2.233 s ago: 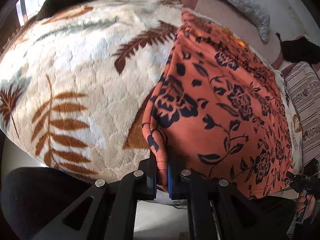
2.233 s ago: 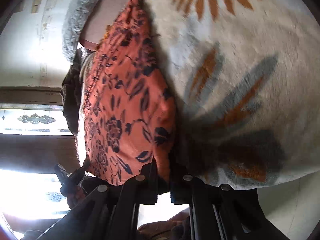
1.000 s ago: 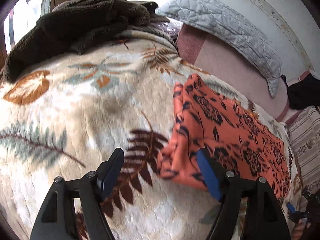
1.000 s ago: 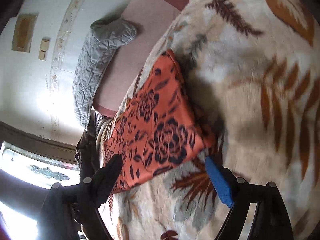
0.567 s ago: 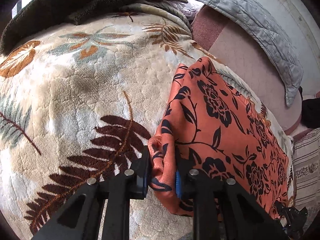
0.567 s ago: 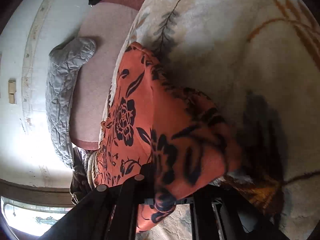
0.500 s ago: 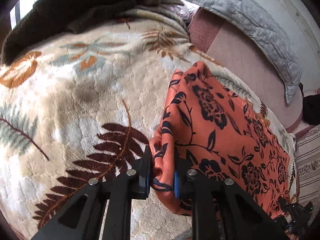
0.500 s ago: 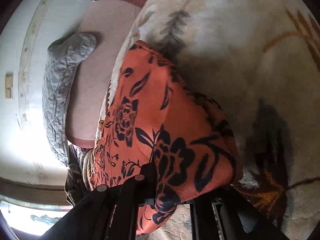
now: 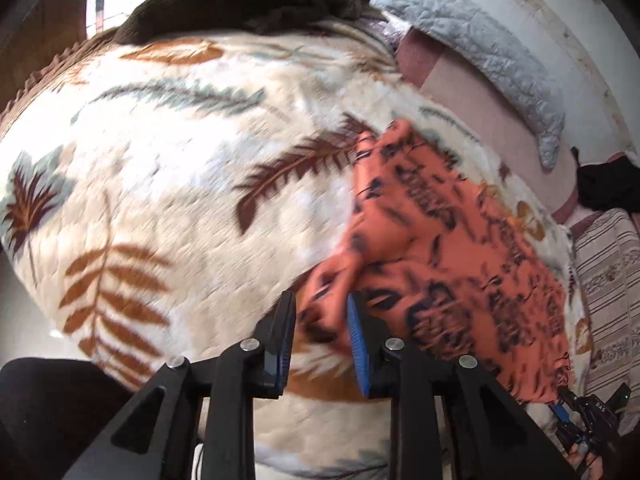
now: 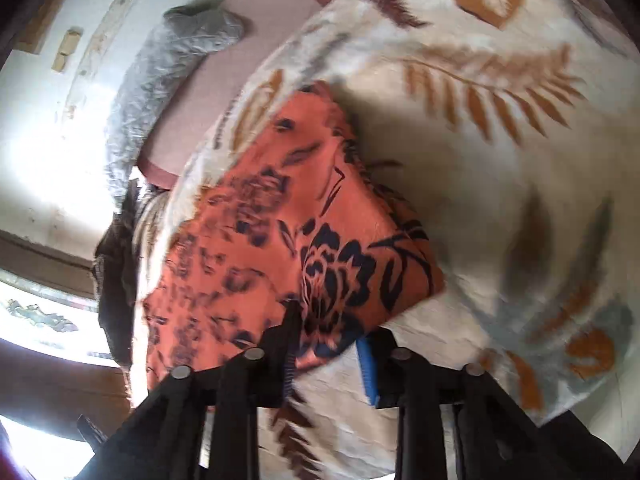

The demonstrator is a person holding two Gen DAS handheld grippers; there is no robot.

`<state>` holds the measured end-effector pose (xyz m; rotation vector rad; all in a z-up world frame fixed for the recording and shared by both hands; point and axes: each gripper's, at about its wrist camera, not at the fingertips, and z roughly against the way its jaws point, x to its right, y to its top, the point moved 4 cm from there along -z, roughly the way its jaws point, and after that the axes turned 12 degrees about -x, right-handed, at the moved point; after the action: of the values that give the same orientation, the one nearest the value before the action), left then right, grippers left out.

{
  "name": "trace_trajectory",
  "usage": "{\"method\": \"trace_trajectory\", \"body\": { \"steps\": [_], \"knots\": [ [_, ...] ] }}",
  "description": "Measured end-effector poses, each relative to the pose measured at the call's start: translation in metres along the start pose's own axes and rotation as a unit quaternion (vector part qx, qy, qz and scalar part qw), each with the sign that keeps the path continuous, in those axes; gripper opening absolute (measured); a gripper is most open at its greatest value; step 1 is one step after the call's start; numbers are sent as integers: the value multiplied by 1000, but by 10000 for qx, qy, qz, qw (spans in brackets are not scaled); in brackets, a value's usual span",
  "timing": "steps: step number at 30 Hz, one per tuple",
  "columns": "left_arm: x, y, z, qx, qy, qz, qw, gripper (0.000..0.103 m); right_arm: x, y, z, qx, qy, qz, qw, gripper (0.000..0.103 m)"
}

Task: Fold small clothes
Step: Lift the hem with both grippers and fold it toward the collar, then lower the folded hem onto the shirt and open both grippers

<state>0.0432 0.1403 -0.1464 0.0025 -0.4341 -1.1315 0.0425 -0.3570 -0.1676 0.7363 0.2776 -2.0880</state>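
The orange floral garment (image 9: 460, 248) lay on the leaf-patterned blanket (image 9: 180, 168) covering the bed, already doubled into a long, fairly neat band whose two near corners had been drawn toward the person. The left gripper (image 9: 320, 336) sat at one near corner; its jaws had just been opening, and in the left wrist view a bunched fold of the cloth lay between them without being squeezed, a gap showing on either side, so the hold there had been released. The right gripper (image 10: 330, 354) sat at the other near corner (image 10: 360, 300); its jaws had also just been opening, the cloth edge draped loosely between them and not pinched by the pads. Judging from how the fabric lay, at least one fold was done and the near edge had just been set down. What seemed left was another fold across the length to make a compact packet, plus smoothing of the rumpled left corner, which looked thicker than the rest. Both views were smeared by motion, so finer creases could not be made out. A brown blanket (image 9: 248, 4) and a grey quilted pillow (image 9: 492, 56) lay at the far side, well apart from the garment.
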Motion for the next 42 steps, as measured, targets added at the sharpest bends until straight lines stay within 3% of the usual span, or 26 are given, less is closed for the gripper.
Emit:
{"method": "trace_trajectory", "body": {
  "steps": [1,2,4,8,10,13,15,17,22,23,24,25,26,28,31,34,36,38,42],
  "knots": [
    [-8,-1,3,-60,-146,17,9999,34,18,-5,3,-6,196,-213,9996,58],
    [-13,1,10,0,-147,23,9999,36,29,-7,11,45,505,-328,9982,58],
    [-12,14,28,272,157,-176,9994,40,37,-3,33,268,269,-300,9988,62],
    [24,56,35,483,63,-799,9956,50,14,33,57,511,110,346,9980,62],
    [49,83,18,408,11,-1102,9931,56,-5,60,46,386,14,783,9962,62],
    [78,118,-19,236,349,-1537,9872,56,-24,106,17,176,-204,1033,9943,62],
    [84,134,-37,79,547,-1469,9876,56,-31,134,3,202,-367,1053,9936,62],
    [89,145,-49,-41,364,-1446,9888,56,-33,152,-10,61,-271,1008,9945,62],
    [101,160,-69,-95,412,-1495,9879,56,-44,176,-37,-110,-377,1127,9928,60],
    [103,160,-73,-133,411,-1529,9873,55,-46,179,-42,-158,-373,1173,9923,59],
    [105,161,-76,-131,423,-1571,9866,41,-48,181,-47,-222,-387,1214,9916,46],
    [106,162,-79,-137,521,-1590,9858,25,-49,183,-52,-280,-495,1233,9907,21],
    [106,164,-82,-178,635,-1585,9852,6,-50,185,-54,-288,-661,1237,9897,16],
    [105,166,-77,-80,553,-1481,9874,5,-59,182,-50,-150,-867,1415,9860,9],
    [107,160,-41,480,473,-1487,9866,4,-78,174,-29,179,-1058,1695,9797,6],
    [105,139,2,943,212,-1493,9841,4,-103,163,2,593,-926,2017,9732,6],
    [103,132,11,1147,304,-1536,9810,4,-115,161,10,709,-900,2196,9688,6],
    [100,140,-5,1068,469,-1544,9811,4,-116,168,-1,614,-1001,2182,9688,6],
    [89,164,-76,256,871,-1383,9862,8,-81,192,-53,167,-1208,1777,9765,10]
  ]
}}
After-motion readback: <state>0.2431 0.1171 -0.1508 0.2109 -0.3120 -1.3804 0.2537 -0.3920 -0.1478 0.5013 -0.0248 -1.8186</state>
